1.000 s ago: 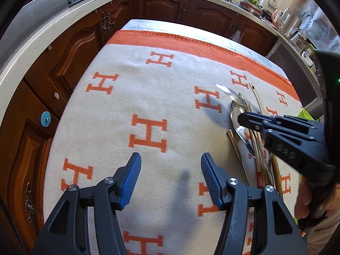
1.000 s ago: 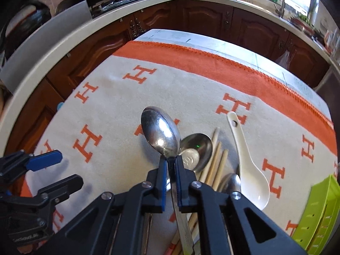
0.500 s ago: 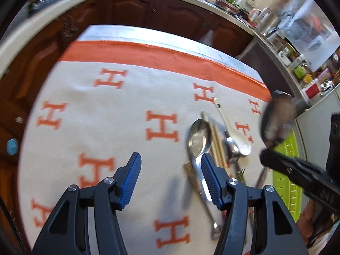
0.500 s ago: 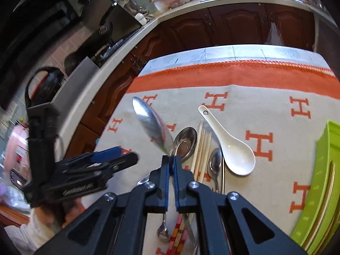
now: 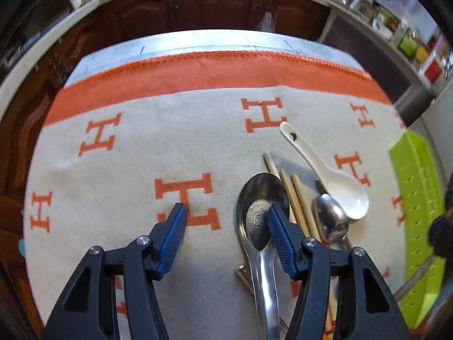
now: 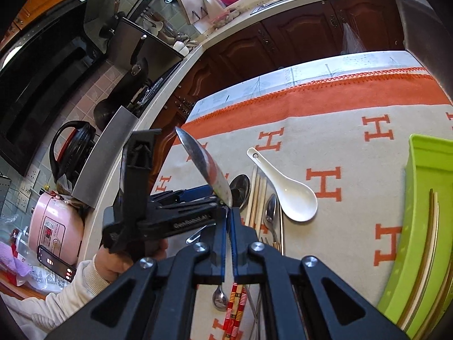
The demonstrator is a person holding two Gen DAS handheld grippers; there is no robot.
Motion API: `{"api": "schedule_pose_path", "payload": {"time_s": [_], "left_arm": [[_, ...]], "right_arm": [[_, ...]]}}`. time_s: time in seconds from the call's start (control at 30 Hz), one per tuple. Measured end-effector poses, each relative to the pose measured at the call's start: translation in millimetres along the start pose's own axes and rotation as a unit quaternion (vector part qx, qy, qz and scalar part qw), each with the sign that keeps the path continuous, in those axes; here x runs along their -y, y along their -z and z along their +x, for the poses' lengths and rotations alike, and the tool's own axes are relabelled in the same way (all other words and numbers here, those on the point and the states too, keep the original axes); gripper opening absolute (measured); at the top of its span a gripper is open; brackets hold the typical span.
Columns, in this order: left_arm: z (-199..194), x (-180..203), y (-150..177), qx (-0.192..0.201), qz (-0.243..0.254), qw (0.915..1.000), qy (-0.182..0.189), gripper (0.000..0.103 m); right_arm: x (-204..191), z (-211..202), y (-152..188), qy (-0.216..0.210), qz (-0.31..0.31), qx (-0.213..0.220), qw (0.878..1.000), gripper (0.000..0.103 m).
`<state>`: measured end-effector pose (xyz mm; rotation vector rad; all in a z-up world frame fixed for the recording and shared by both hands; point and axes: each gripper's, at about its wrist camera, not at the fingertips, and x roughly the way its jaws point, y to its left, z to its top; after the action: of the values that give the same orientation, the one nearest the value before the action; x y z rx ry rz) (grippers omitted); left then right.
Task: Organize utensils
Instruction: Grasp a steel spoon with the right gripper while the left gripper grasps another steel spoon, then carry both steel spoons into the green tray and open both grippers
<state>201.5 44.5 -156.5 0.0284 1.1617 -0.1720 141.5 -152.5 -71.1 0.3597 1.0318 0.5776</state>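
Observation:
My right gripper (image 6: 228, 221) is shut on a large steel spoon (image 6: 203, 164) and holds it tilted above the cloth, bowl up and to the left. My left gripper (image 5: 226, 218) is open and empty, low over the utensil pile; it also shows in the right wrist view (image 6: 181, 206). The pile holds a steel ladle-like spoon (image 5: 262, 212), wooden chopsticks (image 5: 294, 198), a small steel spoon (image 5: 329, 218) and a white ceramic spoon (image 5: 339, 184). A green organizer tray (image 6: 424, 226) lies at the right with thin sticks in it.
The cream cloth with orange H marks (image 5: 141, 155) covers the table. Dark wood cabinets (image 6: 297, 34) ring the far side. A pink cooker (image 6: 53, 226) and a black kettle (image 6: 73, 147) stand on the counter at the left.
My right gripper has lifted the large spoon up and rightward toward the green tray. My left gripper has swung right, over the utensil pile.

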Motion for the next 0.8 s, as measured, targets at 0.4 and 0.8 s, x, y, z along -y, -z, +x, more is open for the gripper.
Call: {"api": "schedule_pose_path", "payload": {"time_s": [0.4,0.8], "left_arm": [[-18.3,6.5,7.6,0.021,-0.021,0.9992,0.028,0.000],[-118.1,31.7,39.5,0.084,-0.013,0.9934,0.077,0.000]], "right_arm": [[18.6,-20.3,4.1,-0.002,0.030,0.017,0.999,0.002],[16.3,-61.4,17.3,-0.015,0.060,0.041,0.997,0.002]]}}
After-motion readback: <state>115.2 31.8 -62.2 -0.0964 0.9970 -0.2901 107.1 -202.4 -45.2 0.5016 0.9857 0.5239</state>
